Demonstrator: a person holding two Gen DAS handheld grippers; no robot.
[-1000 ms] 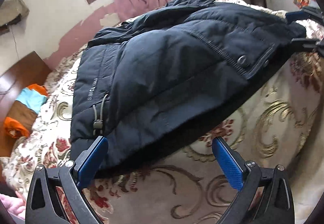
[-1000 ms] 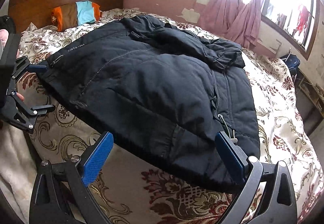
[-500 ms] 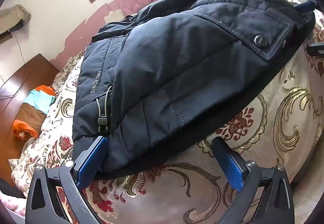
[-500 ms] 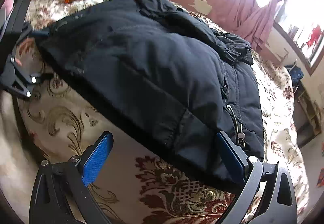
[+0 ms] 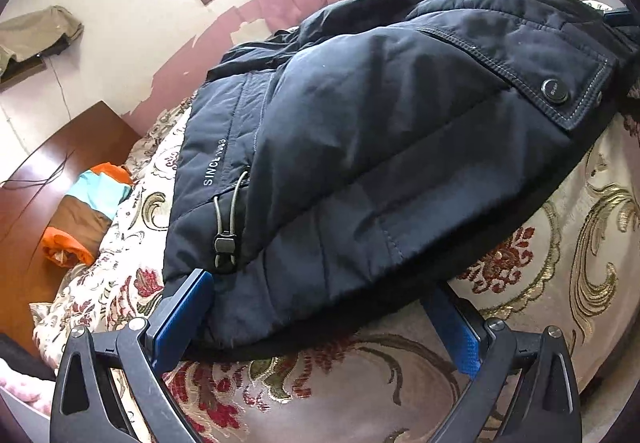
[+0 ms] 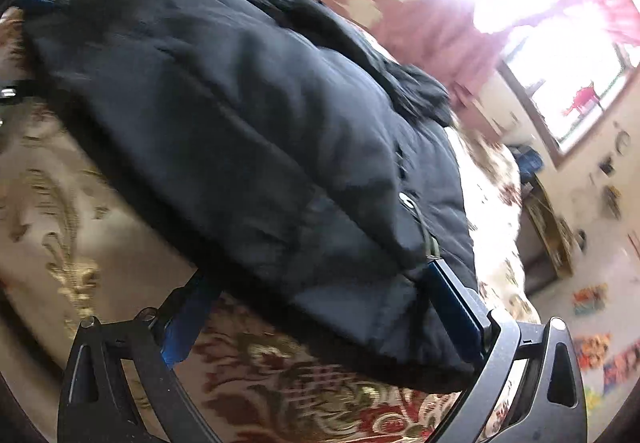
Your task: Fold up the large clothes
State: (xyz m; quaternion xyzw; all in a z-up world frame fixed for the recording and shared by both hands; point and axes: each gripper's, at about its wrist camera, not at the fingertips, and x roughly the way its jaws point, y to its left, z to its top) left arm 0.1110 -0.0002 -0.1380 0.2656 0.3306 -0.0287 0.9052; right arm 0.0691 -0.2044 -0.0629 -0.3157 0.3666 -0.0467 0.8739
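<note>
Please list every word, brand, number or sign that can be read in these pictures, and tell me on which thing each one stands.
"SINCE", in pale letters on the dark jacket, beside the drawstring; a number follows it, but it is too creased to read.
The snap button on the pocket flap carries tiny embossed letters, too small to read.
The wall posters in the right wrist view are too blurred to read.
Nothing else bears readable text.

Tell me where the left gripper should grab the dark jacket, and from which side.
Grip the jacket at its near hem corner, just below the drawcord toggle, coming in low from the bed's near edge. The hem overhangs the bedspread there in a thick padded roll, and the open left gripper already straddles it, so closing should catch all layers.
</note>
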